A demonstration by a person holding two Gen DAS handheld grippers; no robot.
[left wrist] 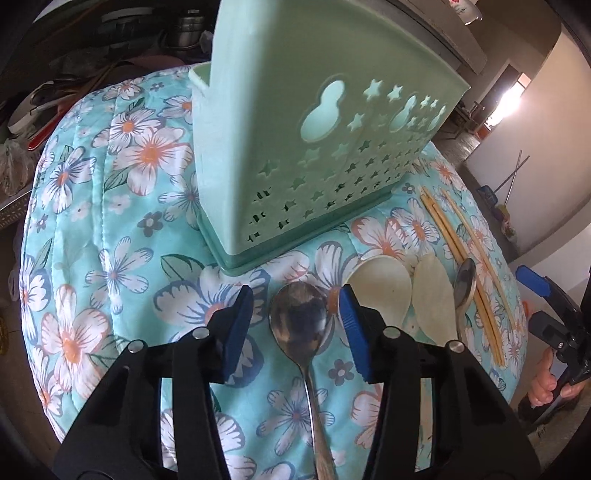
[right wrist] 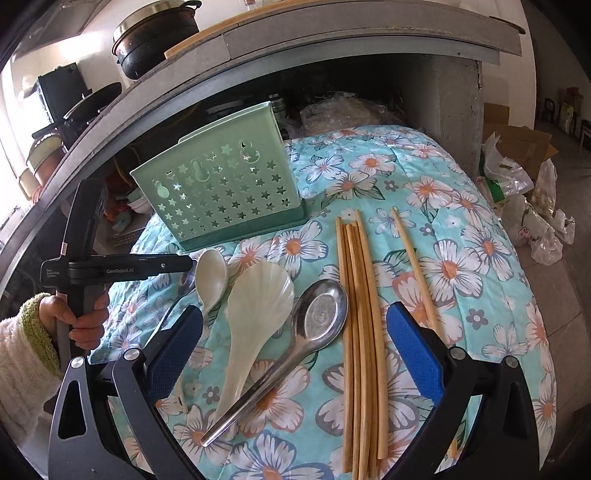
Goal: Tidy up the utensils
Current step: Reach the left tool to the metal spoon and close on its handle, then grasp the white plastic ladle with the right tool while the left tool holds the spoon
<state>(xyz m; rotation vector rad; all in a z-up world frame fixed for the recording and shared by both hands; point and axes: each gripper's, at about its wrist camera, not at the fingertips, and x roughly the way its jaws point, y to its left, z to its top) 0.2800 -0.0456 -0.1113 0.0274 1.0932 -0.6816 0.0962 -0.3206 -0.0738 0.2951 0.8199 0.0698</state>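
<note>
A mint-green utensil holder [left wrist: 314, 147] [right wrist: 221, 184] with star cut-outs stands on the floral quilted cloth [left wrist: 110, 221]. My left gripper [left wrist: 295, 328] is open, its blue pads either side of a steel spoon [left wrist: 298, 317] that lies on the cloth, with gaps on both sides. To its right lie two white spoons [left wrist: 380, 291], a second steel spoon [left wrist: 464, 282] and bamboo chopsticks [left wrist: 465, 266]. My right gripper [right wrist: 295, 350] stands wide open above the shell-shaped white spoon [right wrist: 255, 295], the steel spoon [right wrist: 321, 314] and the chopsticks [right wrist: 358, 332], gripping none. The left gripper [right wrist: 186, 264] shows at the left.
A concrete counter overhangs the back, with a dark pot [right wrist: 155, 33] on top and clutter beneath. Plastic bags and cardboard [right wrist: 517, 177] lie on the floor to the right. The cloth [right wrist: 461, 258] drops away at its rounded edges. A hand [right wrist: 81, 317] holds the left gripper's handle.
</note>
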